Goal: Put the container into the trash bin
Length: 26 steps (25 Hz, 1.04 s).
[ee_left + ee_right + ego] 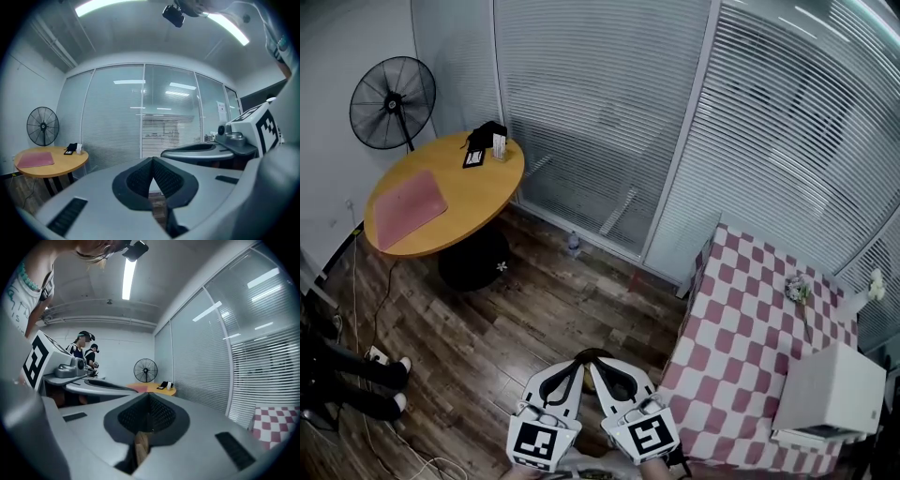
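Note:
A white boxy container [831, 388] sits on the near right part of the red-and-white checkered table [741, 328]. No trash bin shows in any view. Both grippers hang side by side over the wooden floor at the bottom of the head view, left of that table and well apart from the container. My left gripper [578, 360] is shut with nothing between its pads [140, 178]. My right gripper [597, 363] is shut too, and its pads [161, 414] hold nothing. Each gripper shows in the other's view, close alongside.
A round wooden table [464, 187] with a pink mat [408, 207] and small black items stands at the far left, beside a black fan [392, 101]. Glass walls with blinds run along the back. Flowers [799, 291] lie on the checkered table. A person's legs [356, 375] and cables are at the left edge.

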Motion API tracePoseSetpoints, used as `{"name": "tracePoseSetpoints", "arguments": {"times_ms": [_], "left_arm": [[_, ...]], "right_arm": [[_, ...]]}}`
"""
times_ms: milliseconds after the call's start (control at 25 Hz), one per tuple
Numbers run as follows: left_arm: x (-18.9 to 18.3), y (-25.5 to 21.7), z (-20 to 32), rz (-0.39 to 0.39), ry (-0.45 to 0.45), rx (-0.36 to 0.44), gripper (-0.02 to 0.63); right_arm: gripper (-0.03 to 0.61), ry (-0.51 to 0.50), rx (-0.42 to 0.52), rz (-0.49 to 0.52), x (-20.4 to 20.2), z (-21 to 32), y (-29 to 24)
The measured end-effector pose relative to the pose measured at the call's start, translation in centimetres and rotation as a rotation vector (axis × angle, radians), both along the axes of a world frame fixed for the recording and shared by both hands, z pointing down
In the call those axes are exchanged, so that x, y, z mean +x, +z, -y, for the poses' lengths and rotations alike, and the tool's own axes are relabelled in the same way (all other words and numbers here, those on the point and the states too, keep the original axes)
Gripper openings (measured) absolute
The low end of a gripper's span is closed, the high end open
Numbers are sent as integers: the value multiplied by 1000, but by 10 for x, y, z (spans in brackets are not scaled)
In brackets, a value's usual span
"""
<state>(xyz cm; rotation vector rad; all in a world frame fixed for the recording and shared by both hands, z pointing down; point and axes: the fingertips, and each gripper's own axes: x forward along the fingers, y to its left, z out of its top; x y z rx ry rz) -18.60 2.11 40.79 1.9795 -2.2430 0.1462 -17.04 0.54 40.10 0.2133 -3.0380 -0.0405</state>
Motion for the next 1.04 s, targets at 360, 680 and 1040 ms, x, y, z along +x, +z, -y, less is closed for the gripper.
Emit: {"name": "tracePoseSetpoints", "arguments": {"times_ms": [360, 680, 1040], "left_arm": [[-1, 4, -1, 4, 5, -15, 3], [0, 9, 1, 5, 6, -28, 3], [-1, 11, 1, 6, -2, -35, 3]], "right_arm": [[-8, 4, -6, -18, 1, 0, 2], [-8, -9, 1, -46, 2, 3, 8], [-8, -19, 22, -74, 0, 3, 12]]}}
